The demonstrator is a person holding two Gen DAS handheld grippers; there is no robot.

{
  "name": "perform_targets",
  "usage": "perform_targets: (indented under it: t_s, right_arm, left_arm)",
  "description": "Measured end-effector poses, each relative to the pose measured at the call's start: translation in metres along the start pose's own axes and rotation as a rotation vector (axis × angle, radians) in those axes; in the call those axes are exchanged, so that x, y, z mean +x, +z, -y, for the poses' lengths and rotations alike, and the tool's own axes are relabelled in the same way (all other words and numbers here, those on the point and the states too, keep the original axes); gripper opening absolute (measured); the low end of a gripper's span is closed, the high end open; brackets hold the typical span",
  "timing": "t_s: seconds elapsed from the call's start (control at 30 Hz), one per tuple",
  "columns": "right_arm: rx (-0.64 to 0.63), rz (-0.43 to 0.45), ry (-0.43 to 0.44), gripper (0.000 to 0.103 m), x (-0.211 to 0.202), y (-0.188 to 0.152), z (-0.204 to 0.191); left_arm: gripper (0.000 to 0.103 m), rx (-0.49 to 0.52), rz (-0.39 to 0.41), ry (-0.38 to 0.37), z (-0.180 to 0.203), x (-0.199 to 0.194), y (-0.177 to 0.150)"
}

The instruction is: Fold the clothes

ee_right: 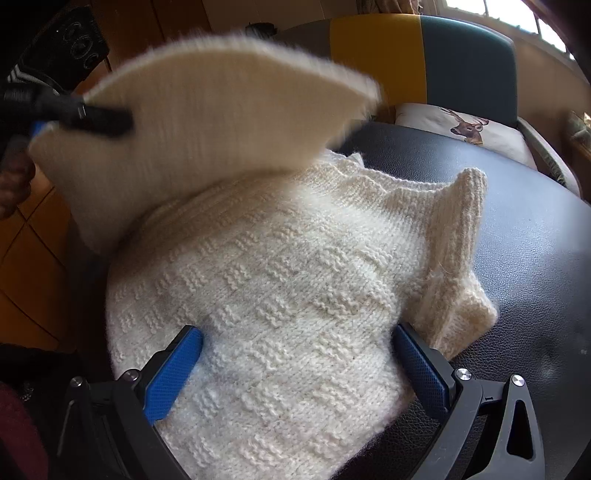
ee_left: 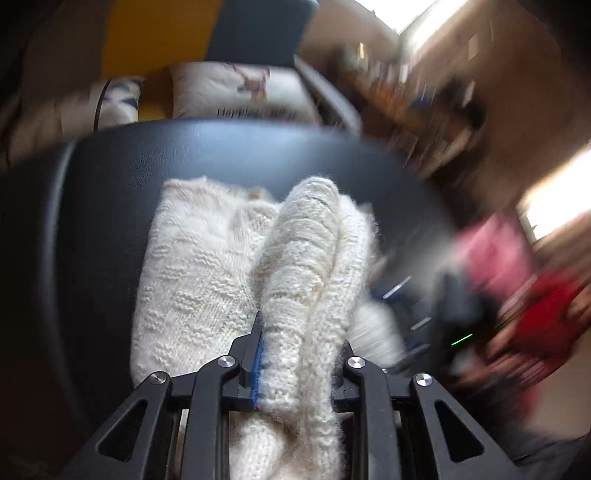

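Setting: a private home, living area. Evidence: an upholstered chair (ee_right: 424, 62) with yellow and teal back panels stands behind a black leather-look surface (ee_right: 535, 240). A cushion (ee_right: 458, 129) printed with a stag's head rests on the chair seat; the left wrist view shows a second patterned cushion (ee_left: 118, 99) beside it. Daylight enters by a window (ee_right: 517, 18) at upper right. Wooden cabinet fronts (ee_right: 33, 236) line the left side. A cream knitted sweater (ee_right: 280, 280) lies on the surface.
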State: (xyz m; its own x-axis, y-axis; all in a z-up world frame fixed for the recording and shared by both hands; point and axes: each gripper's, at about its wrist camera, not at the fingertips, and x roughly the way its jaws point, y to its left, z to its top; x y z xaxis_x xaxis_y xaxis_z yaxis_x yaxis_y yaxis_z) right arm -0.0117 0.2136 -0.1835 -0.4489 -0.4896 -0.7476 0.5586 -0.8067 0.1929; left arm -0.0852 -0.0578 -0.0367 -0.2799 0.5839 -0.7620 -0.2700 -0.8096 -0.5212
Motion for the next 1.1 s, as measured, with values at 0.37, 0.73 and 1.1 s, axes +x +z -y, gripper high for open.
perform_targets:
  t_s: [0.37,0.73,1.1]
  right_arm:
    - [0.006,-0.062,-0.013,0.103,0.004,0.009,-0.001]
    - [0.019,-0.007,0.034,0.103,-0.011,0.008,0.006]
    - [0.038,0.074,0.173,0.103,-0.081,-0.034,-0.011]
  left_arm:
    - [0.023,-0.184,0.178,-0.427,0.006,-0.026,-0.013]
    - [0.024,-0.252,0.009,-0.299,0.04,0.081,-0.023]
    - [0.031,-0.303,-0.075,-0.438,0.068,0.08,-0.039]
